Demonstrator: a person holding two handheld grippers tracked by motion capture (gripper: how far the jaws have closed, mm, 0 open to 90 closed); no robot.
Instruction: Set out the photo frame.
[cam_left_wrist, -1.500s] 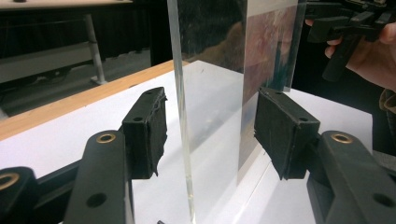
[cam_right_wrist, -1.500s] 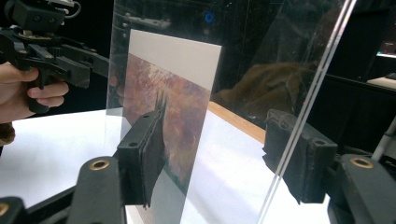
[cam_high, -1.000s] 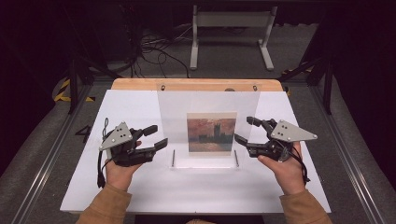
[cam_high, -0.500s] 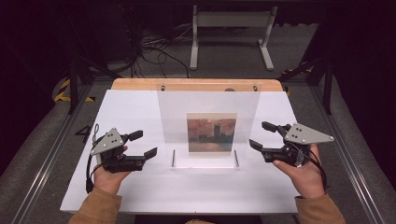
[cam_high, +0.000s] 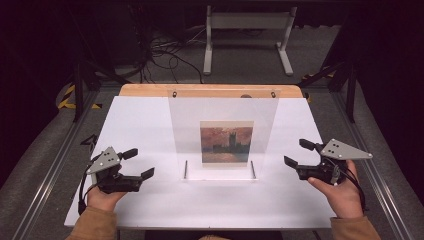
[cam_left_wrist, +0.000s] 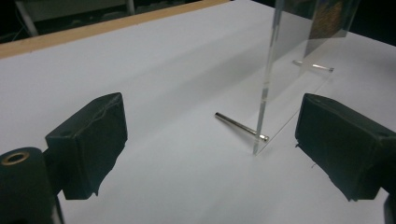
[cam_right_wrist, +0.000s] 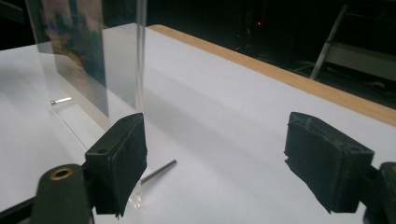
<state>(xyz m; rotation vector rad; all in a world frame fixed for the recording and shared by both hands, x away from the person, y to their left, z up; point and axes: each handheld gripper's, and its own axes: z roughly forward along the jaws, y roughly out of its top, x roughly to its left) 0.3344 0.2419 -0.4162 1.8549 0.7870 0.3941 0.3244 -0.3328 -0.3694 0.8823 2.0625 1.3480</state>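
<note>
Where the high view centres on the white table (cam_high: 150, 125), the clear acrylic frame (cam_high: 222, 115) stands upright, painted card (cam_high: 226, 143) inside; left gripper (cam_high: 142, 164) lower left and right gripper (cam_high: 296, 153) lower right have just been opening, nothing between them. Left gripper view: a glossy rigid edge on a thin metal pin (cam_left_wrist: 241, 126). Right gripper view: likely light, slippery, tippy; pinch the side edges.

Acrylic frame (cam_high: 223, 135) w/ two metal pins (cam_high: 185, 169) is blocking table (cam_high: 140, 120) mid; L, R and front of frame are staying open for passing.
</note>
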